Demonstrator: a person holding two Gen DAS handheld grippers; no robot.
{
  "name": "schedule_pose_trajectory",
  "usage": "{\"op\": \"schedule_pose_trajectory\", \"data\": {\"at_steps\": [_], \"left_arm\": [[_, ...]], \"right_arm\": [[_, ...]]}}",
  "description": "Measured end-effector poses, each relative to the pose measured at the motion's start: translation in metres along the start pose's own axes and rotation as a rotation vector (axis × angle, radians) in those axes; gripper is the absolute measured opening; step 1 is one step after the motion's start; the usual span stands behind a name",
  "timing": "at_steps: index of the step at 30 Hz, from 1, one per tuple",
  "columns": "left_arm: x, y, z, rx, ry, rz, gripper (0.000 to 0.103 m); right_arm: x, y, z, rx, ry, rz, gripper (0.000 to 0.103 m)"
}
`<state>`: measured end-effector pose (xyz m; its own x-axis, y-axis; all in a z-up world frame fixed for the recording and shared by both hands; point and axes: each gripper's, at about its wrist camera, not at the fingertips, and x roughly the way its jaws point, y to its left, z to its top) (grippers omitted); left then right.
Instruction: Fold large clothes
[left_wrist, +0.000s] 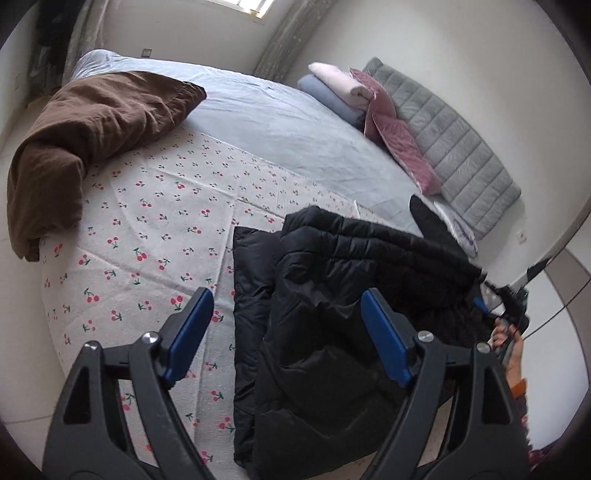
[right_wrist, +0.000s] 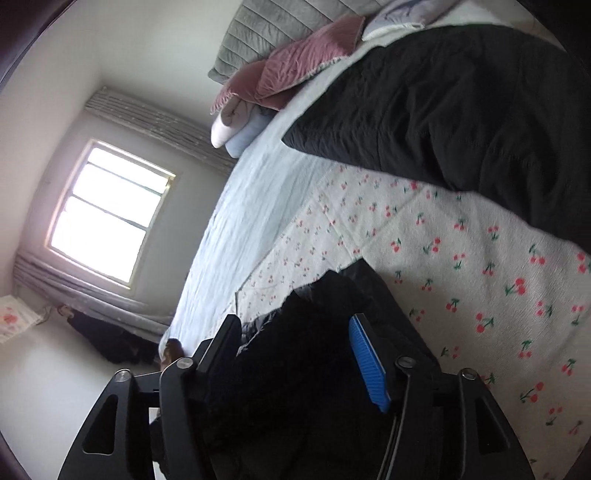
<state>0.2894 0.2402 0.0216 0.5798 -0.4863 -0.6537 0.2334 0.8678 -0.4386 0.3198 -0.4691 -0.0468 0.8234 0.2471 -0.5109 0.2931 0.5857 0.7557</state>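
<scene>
Black quilted jacket (left_wrist: 332, 314), one, lay on the near right part of the cherry sheet (left_wrist: 147, 229), partly folded over itself, its long axis running from the near edge of the bed toward the far right. One sleeve (left_wrist: 430, 221) stuck up and pointed to the far right.

Left gripper (left_wrist: 286, 332), one: jaws wide apart, empty, held above the jacket's left edge.

Right gripper (right_wrist: 291, 354), one: blue pad (right_wrist: 365, 362) visible on one finger, dark jacket cloth bunched between the two fingers; whether they were clamped on it could not be told. It was at the jacket's right edge in the left view (left_wrist: 511, 314).

Brown blanket (left_wrist: 85, 140), one, heaped at the far left corner of the bed. Pale blue sheet (left_wrist: 288, 129), one, covered the far half. Pink cushions (left_wrist: 391, 125), two, leaned on one grey quilted pad (left_wrist: 454, 136) at the far right, beside two rolled cloths (left_wrist: 332, 85), one white and one blue. Window (right_wrist: 107, 210), one.
</scene>
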Motion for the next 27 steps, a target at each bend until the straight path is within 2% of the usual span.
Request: {"op": "schedule_pose_trajectory", "data": {"at_steps": [2, 5, 9, 11, 12, 13, 14, 15, 16, 17, 19, 23, 27], "left_arm": [[0.019, -0.005, 0.004, 0.055, 0.053, 0.018, 0.082], [0.050, -0.003, 0.012, 0.086, 0.132, 0.048, 0.082], [0.089, 0.008, 0.024, 0.037, 0.207, 0.053, 0.082], [0.101, 0.010, 0.030, -0.009, 0.217, 0.041, 0.078], [0.105, 0.010, 0.032, -0.027, 0.218, 0.021, 0.068], [0.109, 0.007, 0.034, -0.041, 0.218, -0.008, 0.048], [0.108, 0.000, 0.036, -0.042, 0.214, -0.029, 0.034], [0.108, -0.007, 0.037, -0.033, 0.207, -0.029, 0.017], [0.104, -0.016, 0.039, -0.008, 0.176, -0.007, 0.014], [0.100, -0.022, 0.042, 0.013, 0.148, 0.006, 0.013], [0.084, -0.032, 0.053, 0.032, 0.064, 0.008, 0.011], [0.068, -0.035, 0.087, 0.018, -0.067, 0.021, 0.010], [0.087, -0.033, 0.110, 0.013, -0.128, 0.076, 0.010]], "right_arm": [[-0.013, 0.009, 0.007, -0.083, -0.011, -0.021, 0.070], [-0.010, 0.018, 0.009, -0.219, 0.036, -0.107, 0.072], [0.020, 0.019, -0.006, -0.359, 0.155, -0.234, 0.072], [0.037, 0.019, -0.014, -0.419, 0.172, -0.294, 0.072], [0.045, 0.020, -0.018, -0.448, 0.170, -0.316, 0.071], [0.052, 0.023, -0.020, -0.467, 0.168, -0.316, 0.064], [0.057, 0.027, -0.021, -0.478, 0.170, -0.304, 0.043], [0.062, 0.032, -0.024, -0.487, 0.173, -0.294, 0.031], [0.066, 0.038, -0.028, -0.507, 0.164, -0.300, 0.013], [0.067, 0.046, -0.029, -0.538, 0.142, -0.316, 0.009], [0.062, 0.064, -0.031, -0.613, 0.061, -0.337, 0.007], [0.056, 0.091, -0.006, -0.613, -0.078, -0.364, 0.005], [0.072, 0.107, 0.015, -0.607, -0.142, -0.409, 0.005]]}}
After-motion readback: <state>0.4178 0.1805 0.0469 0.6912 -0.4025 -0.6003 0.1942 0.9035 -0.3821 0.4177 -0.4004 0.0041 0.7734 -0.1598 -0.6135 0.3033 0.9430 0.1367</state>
